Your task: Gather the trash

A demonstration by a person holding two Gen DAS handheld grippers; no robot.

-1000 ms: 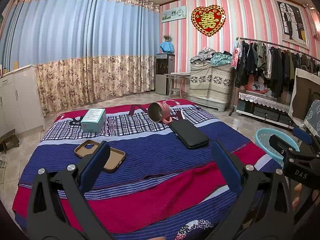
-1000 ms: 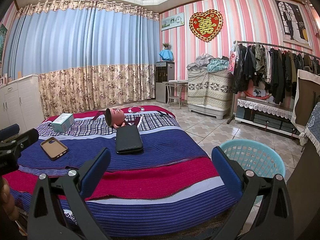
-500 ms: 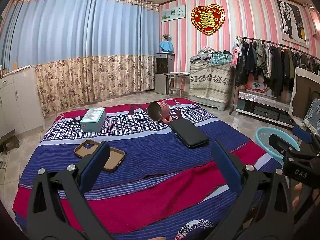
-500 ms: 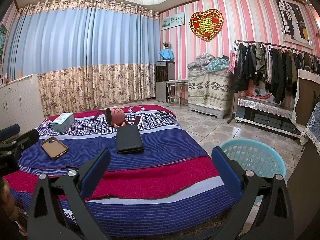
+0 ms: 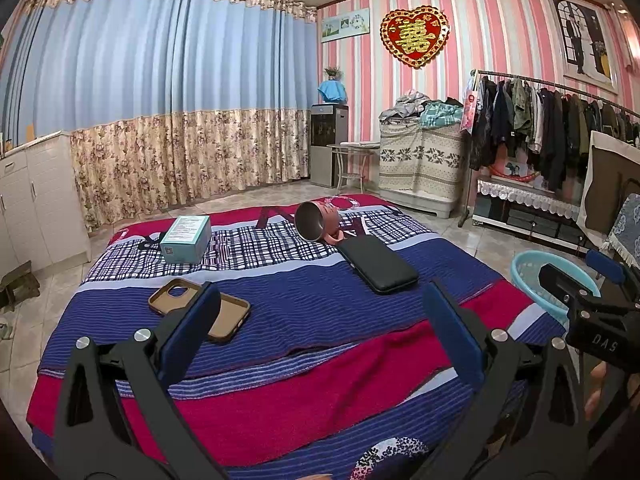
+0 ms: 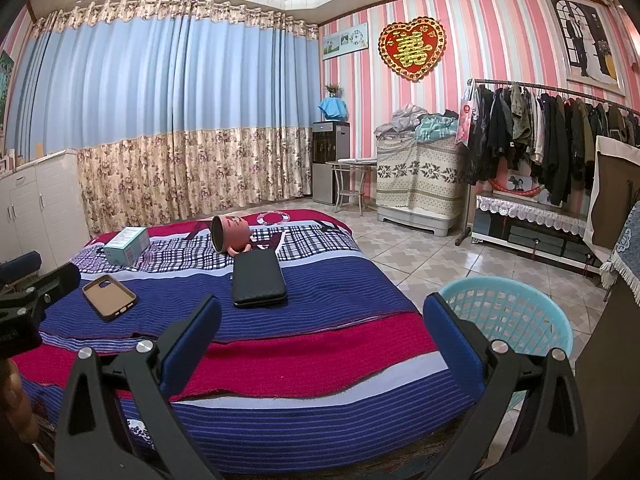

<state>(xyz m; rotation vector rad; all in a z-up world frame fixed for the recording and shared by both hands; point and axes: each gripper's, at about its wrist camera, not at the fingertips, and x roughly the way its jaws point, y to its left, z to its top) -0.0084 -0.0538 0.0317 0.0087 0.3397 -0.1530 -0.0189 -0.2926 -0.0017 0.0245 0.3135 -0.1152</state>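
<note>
Nothing moved; both tools [image 5: 320, 312] [image 6: 322, 322] gape over bed's [image 6: 280, 364] near edge.

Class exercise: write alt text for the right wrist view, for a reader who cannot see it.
The open right gripper hangs empty over a striped bed that holds a tipped pink cup, a black case, a phone case and a small teal box. A blue basket stands on the floor beside it.
</note>
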